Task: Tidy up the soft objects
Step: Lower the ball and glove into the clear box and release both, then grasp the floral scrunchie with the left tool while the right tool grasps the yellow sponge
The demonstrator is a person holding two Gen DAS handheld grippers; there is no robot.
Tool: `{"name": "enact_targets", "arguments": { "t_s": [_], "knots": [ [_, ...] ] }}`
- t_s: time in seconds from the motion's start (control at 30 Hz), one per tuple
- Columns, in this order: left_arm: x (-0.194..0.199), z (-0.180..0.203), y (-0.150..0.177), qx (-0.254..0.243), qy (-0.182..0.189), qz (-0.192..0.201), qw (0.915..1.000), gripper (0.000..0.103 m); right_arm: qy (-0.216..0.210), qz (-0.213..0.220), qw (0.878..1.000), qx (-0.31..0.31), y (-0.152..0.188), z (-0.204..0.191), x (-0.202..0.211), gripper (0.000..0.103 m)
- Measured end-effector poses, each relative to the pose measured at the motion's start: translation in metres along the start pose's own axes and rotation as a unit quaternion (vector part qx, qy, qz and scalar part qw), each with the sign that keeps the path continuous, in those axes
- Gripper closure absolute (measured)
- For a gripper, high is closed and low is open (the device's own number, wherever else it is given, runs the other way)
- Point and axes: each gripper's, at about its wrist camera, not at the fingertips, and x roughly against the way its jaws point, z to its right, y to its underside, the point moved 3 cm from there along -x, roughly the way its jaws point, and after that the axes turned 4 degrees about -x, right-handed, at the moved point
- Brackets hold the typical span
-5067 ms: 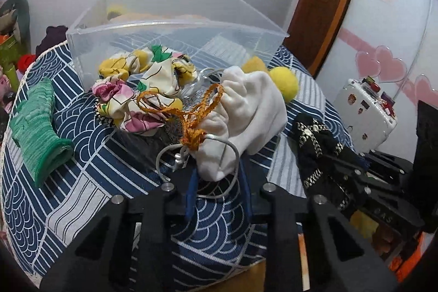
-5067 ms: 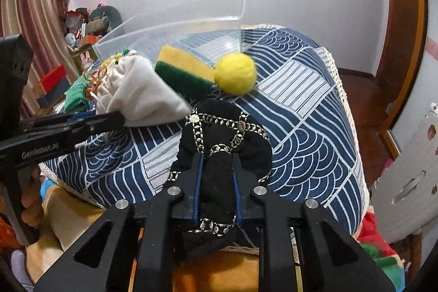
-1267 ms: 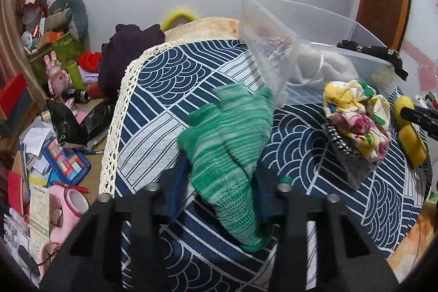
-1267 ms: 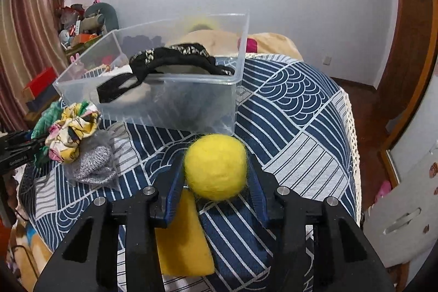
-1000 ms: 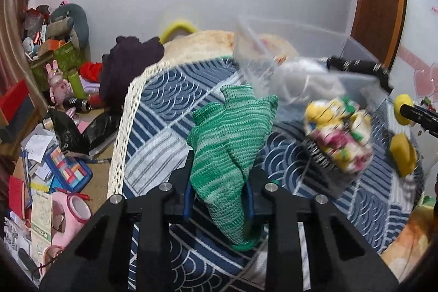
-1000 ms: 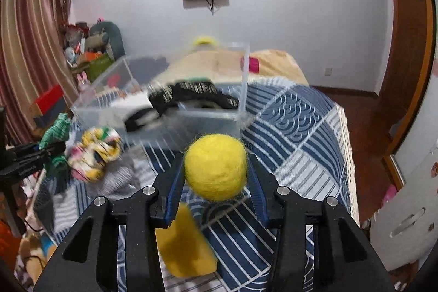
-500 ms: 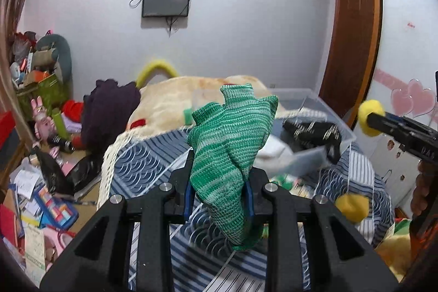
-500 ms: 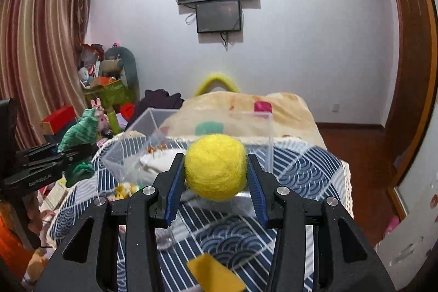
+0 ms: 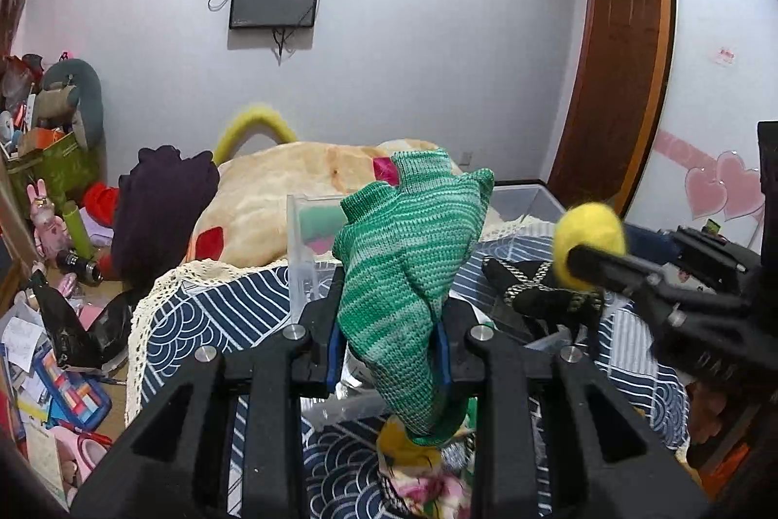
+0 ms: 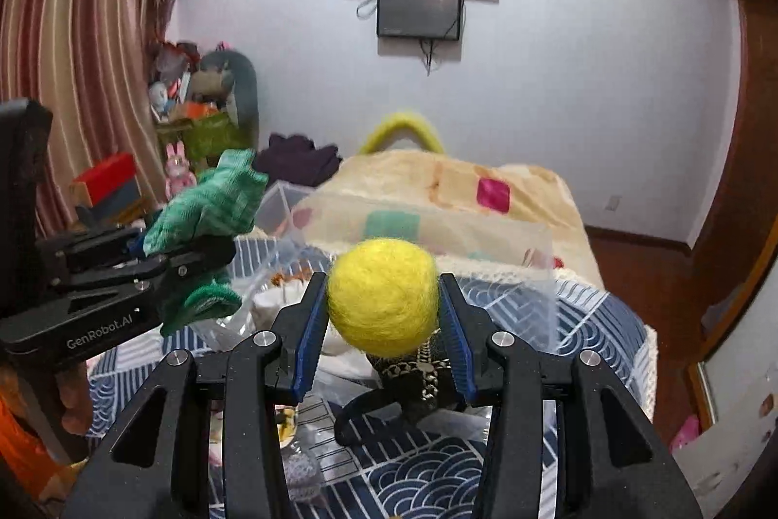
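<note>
My left gripper (image 9: 386,314) is shut on a green knitted glove (image 9: 408,271) and holds it up in the air near the clear plastic bin (image 9: 299,246). My right gripper (image 10: 384,324) is shut on a yellow felt ball (image 10: 383,296), raised over the bin (image 10: 510,261). The ball (image 9: 591,241) shows at the right of the left wrist view, and the glove (image 10: 209,207) at the left of the right wrist view. A black chain-trimmed piece (image 9: 539,293) and a white pouch (image 10: 272,300) lie in the bin.
The bin stands on a table with a blue wave-pattern cloth (image 9: 194,319). A floral scrunchie (image 9: 418,480) lies below the glove. A bed with a beige blanket (image 10: 462,188) is behind. Clutter and toys (image 9: 53,178) fill the floor at the left.
Both grippers closed on the glove and the ball on the table, lifted them, and now hold them high at the bin. Earlier the white pouch and the black piece went into the bin.
</note>
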Motion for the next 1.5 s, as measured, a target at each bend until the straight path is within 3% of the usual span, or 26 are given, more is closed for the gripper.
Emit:
{"name": "enact_targets", "arguments": {
  "t_s": [0.4,0.63,0.7,0.87,0.97,1.2,1.37,1.5],
  "knots": [
    [-0.054,0.007,0.005,-0.024,-0.006,-0.048,0.9985,0.073,-0.001,-0.073,0.997,-0.004,0.012,0.01,-0.037,0.062],
    [-0.057,0.016,0.01,-0.046,-0.018,-0.047,0.9976,0.053,0.001,-0.09,0.996,-0.001,0.018,0.014,-0.036,0.058],
    [-0.057,0.016,0.011,-0.044,-0.015,-0.05,0.9976,0.044,0.001,-0.087,0.996,-0.004,0.018,0.015,-0.033,0.049],
    [-0.046,0.015,0.008,-0.033,-0.01,-0.038,0.9987,0.039,-0.001,-0.072,0.997,-0.006,0.013,0.018,-0.021,0.044],
    [-0.034,0.016,0.005,-0.036,-0.009,-0.03,0.9989,0.03,0.005,-0.055,0.998,-0.003,0.008,0.018,-0.009,0.044],
    [0.0,0.017,0.002,-0.036,-0.007,0.0,0.9993,0.029,0.009,-0.017,1.0,-0.002,0.014,0.021,0.034,0.044],
    [0.021,0.024,0.012,-0.043,0.002,0.006,0.999,0.029,0.016,-0.014,1.0,0.0,0.029,0.023,0.053,0.044],
    [0.027,0.031,0.032,-0.046,0.013,-0.011,0.9988,0.028,0.011,-0.035,0.999,-0.021,0.053,0.033,0.056,0.043]
  ]
}}
